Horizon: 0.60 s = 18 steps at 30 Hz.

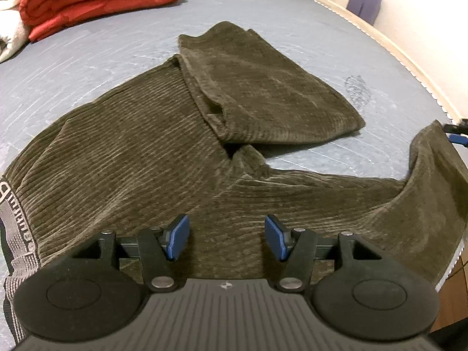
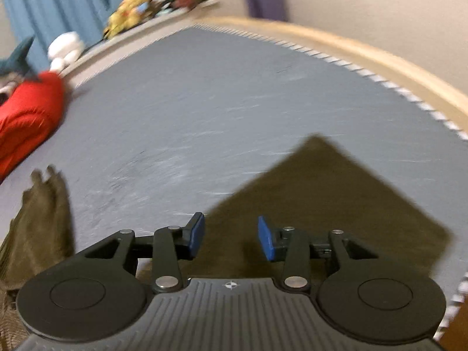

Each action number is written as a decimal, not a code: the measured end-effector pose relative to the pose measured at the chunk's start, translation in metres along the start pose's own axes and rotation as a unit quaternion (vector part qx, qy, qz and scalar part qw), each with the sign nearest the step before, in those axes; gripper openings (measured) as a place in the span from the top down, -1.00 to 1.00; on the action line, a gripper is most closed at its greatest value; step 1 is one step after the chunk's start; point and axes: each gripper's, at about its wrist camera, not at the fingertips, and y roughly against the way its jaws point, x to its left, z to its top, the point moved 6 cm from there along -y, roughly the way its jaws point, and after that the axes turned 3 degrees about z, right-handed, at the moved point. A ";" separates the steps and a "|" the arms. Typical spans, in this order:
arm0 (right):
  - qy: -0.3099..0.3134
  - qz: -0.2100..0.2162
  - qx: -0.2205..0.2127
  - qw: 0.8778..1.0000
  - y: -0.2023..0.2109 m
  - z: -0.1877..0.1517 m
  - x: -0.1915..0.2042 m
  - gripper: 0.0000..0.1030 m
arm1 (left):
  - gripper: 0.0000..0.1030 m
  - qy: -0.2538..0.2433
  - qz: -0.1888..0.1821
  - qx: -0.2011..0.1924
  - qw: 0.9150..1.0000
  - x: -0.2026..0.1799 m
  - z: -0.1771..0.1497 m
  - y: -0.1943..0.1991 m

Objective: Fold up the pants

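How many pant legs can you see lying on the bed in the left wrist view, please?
2: one pant leg is folded back across the middle of the bed; the other leg stretches right to the bed's edge.

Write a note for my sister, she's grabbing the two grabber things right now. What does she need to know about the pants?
Left gripper: open, holding nothing, hovering over the pants near the waistband.
Right gripper: open and empty, above one leg's end.
Pants: olive corduroy, spread on the grey mattress. One leg is already folded back on itself; the other leg trails toward the mattress edge.
Left to do: bring that loose leg over, straighten, then fold the pants up.
The red blanket is out of the way.
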 end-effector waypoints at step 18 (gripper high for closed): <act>-0.120 -0.118 -0.047 0.985 -0.054 0.036 -0.014 0.81 | -0.22 -0.009 0.001 -0.005 1.000 0.010 0.002 -0.002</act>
